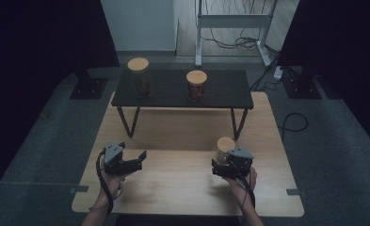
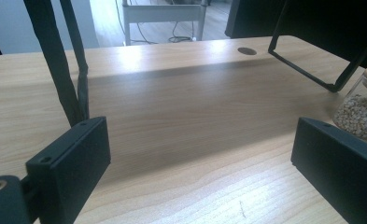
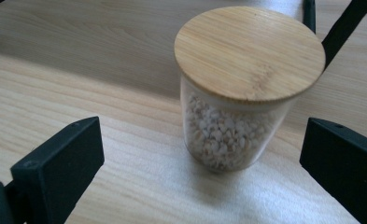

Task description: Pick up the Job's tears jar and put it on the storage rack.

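right gripper fingers apart, level before grain jar | left gripper fingers apart, low over table

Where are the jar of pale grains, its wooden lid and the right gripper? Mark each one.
jar of pale grains (image 3: 225,135): right gripper view, on its glass wall.
wooden lid (image 3: 249,49): right gripper view, on its flat top.
right gripper (image 1: 222,165): high view, between its fingertips.

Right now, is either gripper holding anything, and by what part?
Nothing held. Right gripper is open, fingers either side of the jar, not touching. Left gripper open.
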A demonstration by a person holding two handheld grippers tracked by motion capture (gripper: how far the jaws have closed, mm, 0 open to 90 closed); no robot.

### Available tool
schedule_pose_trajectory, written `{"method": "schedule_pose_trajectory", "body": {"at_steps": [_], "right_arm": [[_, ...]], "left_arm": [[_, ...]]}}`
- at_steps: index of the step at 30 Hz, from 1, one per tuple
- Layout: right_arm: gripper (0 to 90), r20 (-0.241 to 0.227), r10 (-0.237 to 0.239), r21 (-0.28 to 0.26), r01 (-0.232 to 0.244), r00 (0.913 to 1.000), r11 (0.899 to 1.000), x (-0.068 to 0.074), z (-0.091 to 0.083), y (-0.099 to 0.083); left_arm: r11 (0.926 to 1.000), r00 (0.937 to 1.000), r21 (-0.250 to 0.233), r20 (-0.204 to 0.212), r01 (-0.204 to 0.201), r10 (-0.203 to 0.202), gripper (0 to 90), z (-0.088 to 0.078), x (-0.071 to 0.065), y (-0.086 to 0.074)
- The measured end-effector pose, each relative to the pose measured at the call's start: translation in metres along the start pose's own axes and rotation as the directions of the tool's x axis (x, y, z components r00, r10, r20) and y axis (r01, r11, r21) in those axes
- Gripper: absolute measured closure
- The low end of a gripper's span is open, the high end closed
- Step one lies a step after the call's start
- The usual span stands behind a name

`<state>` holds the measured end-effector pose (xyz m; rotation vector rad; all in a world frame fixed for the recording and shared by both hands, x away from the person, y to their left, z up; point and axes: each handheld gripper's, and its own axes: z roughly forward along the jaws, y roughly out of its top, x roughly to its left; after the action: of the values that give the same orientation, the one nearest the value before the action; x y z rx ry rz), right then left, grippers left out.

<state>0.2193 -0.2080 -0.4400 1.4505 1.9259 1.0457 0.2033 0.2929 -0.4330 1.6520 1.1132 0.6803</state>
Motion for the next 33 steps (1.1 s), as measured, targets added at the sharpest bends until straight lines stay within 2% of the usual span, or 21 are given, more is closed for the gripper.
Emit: {"method": "schedule_pose_trajectory", "body": {"at_steps": [13, 21, 33], "right_arm": [[0.0, 0.032, 0.006, 0.015, -0.007, 0.9995, 1.000, -0.002, 0.029, 0.000], [1.8, 0.056, 0.006, 0.028, -0.008, 0.9984, 1.000, 0.000, 0.040, 0.006], [4.2, 0.058, 0.003, 0.037, -0.005, 0.9983, 0.999, 0.002, 0.051, 0.014]], "left_arm": [[1.0000, 1.0000, 0.004, -0.007, 0.007, -0.007, 4.4, 0.001, 0.003, -0.001], [1.0000, 0.9999, 0.005, -0.009, 0.007, -0.007, 4.3, 0.001, 0.003, -0.001], [0.9999, 0.9999, 0.008, -0.012, 0.011, -0.011, 4.3, 0.002, 0.006, -0.002]]}}
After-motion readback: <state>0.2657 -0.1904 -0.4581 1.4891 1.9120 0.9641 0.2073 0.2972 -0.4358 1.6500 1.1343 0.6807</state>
